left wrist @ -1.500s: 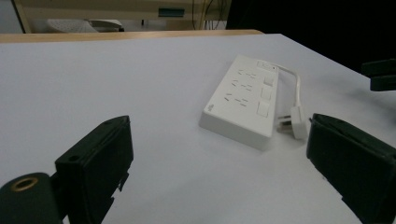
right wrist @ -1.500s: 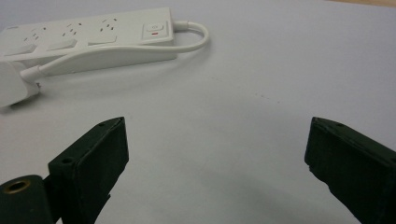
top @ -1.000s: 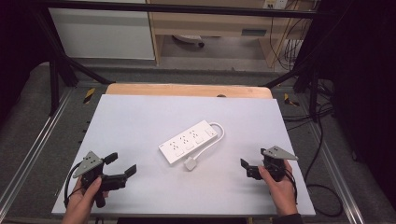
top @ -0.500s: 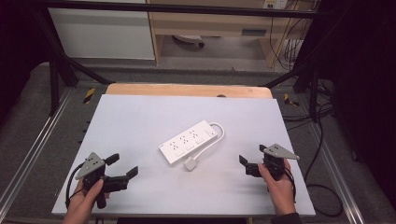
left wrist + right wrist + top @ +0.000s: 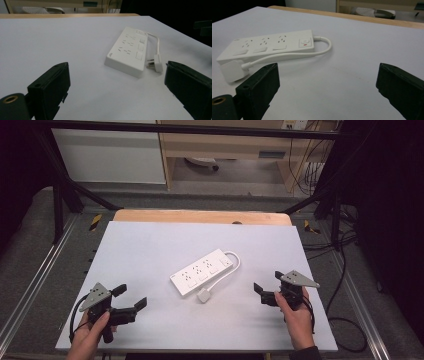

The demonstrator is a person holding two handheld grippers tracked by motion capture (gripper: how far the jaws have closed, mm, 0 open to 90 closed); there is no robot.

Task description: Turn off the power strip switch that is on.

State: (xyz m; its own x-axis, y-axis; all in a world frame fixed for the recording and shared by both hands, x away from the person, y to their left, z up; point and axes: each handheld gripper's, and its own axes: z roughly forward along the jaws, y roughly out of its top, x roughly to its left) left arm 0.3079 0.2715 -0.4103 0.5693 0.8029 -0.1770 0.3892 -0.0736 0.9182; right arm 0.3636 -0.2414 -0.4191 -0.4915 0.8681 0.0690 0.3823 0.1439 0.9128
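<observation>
Both jaws gape wide, gripping nothing. Power strip [image 5: 202, 271] lies mid-table, plug [image 5: 203, 295] at its near side. Left gripper [image 5: 131, 298] should approach the strip's near-left end squarely; right gripper [image 5: 268, 289] should take the plug.

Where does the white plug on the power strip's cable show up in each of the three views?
High view: the plug lies near the table's middle, just in front of the power strip.
Left gripper view: right of centre, beside the strip's near right corner.
Right gripper view: far left, by the left finger.
Shared landmark: the power strip.
</observation>
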